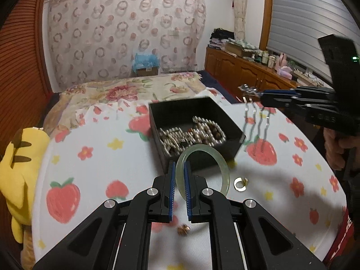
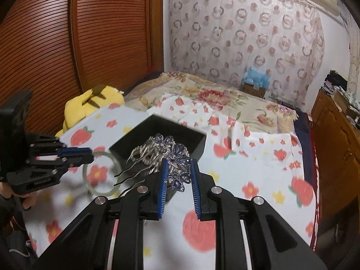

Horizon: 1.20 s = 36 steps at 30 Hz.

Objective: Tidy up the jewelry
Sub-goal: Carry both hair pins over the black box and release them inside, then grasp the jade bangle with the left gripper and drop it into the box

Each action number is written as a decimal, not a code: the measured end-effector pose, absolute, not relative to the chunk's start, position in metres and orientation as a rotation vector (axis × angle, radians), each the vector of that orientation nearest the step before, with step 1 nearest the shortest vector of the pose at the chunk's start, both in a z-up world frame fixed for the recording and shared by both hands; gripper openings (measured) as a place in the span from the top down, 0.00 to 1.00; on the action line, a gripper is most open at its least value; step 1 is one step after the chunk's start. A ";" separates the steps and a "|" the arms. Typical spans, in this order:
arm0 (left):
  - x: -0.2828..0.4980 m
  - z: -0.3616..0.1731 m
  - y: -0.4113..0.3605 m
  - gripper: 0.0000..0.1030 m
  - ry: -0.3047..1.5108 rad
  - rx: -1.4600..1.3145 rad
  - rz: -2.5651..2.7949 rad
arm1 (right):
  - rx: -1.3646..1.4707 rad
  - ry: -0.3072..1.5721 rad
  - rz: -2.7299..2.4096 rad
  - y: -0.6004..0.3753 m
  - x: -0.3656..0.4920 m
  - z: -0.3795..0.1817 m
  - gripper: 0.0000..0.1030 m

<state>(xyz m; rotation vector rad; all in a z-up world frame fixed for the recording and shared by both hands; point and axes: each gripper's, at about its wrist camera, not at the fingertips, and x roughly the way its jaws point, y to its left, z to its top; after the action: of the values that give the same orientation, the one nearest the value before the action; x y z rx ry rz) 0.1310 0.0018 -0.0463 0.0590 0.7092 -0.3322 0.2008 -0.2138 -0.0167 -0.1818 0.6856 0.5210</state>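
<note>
My left gripper (image 1: 179, 165) is shut on a pale green jade bangle (image 1: 222, 166) and holds it just in front of an open black box (image 1: 167, 105) that contains beaded bracelets (image 1: 193, 132). My right gripper (image 2: 178, 167) is shut on a silver hair comb with blue crystal flowers (image 2: 174, 155) and holds it above the box (image 2: 144, 135). The comb also shows in the left wrist view (image 1: 255, 110), its wavy prongs hanging down to the right of the box. The bangle shows in the right wrist view (image 2: 99, 190) at the left.
The table (image 1: 90, 168) has a white cloth with strawberries and flowers. A gold ring (image 1: 240, 183) and a small copper piece (image 1: 183, 229) lie on it near my left gripper. A yellow plush toy (image 1: 15, 168) sits at the left edge. A bed (image 2: 202, 94) lies behind.
</note>
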 end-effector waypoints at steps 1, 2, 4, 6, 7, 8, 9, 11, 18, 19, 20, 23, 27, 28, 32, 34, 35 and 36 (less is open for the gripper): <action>0.135 -0.043 0.005 0.93 0.702 0.054 -0.326 | -0.182 0.683 0.518 -0.212 0.209 -0.017 0.79; 0.137 -0.040 0.007 0.93 0.698 0.050 -0.322 | -0.181 0.683 0.516 -0.210 0.215 -0.019 0.79; 0.142 -0.036 0.012 0.93 0.690 0.044 -0.311 | -0.181 0.689 0.510 -0.205 0.230 -0.024 0.79; 0.148 -0.033 0.016 0.93 0.684 0.039 -0.301 | -0.176 0.703 0.516 -0.199 0.242 -0.030 0.79; 0.152 -0.031 0.018 0.93 0.680 0.037 -0.294 | -0.178 0.710 0.519 -0.195 0.248 -0.034 0.79; 0.155 -0.029 0.020 0.93 0.677 0.036 -0.289 | -0.182 0.715 0.521 -0.193 0.251 -0.037 0.79; 0.159 -0.027 0.021 0.93 0.674 0.034 -0.284 | -0.187 0.726 0.525 -0.189 0.256 -0.043 0.79; 0.166 -0.024 0.022 0.93 0.667 0.036 -0.279 | -0.191 0.741 0.529 -0.185 0.260 -0.051 0.79; 0.194 -0.022 0.012 0.93 0.667 0.057 -0.284 | -0.154 0.760 0.549 -0.187 0.264 -0.063 0.76; 0.197 -0.022 0.009 0.93 0.666 0.062 -0.285 | -0.143 0.759 0.550 -0.190 0.265 -0.062 0.76; 0.201 -0.023 0.006 0.93 0.667 0.066 -0.286 | -0.134 0.756 0.547 -0.194 0.264 -0.062 0.75; 0.213 -0.024 -0.002 0.93 0.674 0.073 -0.291 | -0.115 0.751 0.534 -0.206 0.259 -0.059 0.75; 0.228 -0.032 -0.013 0.93 0.695 0.081 -0.298 | -0.108 0.752 0.518 -0.216 0.247 -0.061 0.74; 0.231 -0.033 -0.016 0.93 0.699 0.085 -0.299 | -0.107 0.754 0.516 -0.218 0.243 -0.062 0.74; 0.236 -0.036 -0.024 0.93 0.709 0.084 -0.311 | -0.092 0.758 0.516 -0.226 0.226 -0.066 0.73; 0.235 -0.035 -0.027 0.93 0.702 0.086 -0.314 | -0.088 0.761 0.516 -0.229 0.219 -0.069 0.66; 0.235 -0.035 -0.028 0.93 0.700 0.088 -0.317 | -0.089 0.762 0.512 -0.229 0.215 -0.071 0.62; 0.234 -0.034 -0.029 0.92 0.699 0.089 -0.320 | -0.091 0.763 0.508 -0.230 0.212 -0.072 0.61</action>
<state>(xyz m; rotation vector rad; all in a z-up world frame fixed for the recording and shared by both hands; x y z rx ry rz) 0.2338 -0.0292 -0.0340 0.0890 0.6987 -0.3203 0.2121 -0.2304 -0.0723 -0.0912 0.7631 0.5077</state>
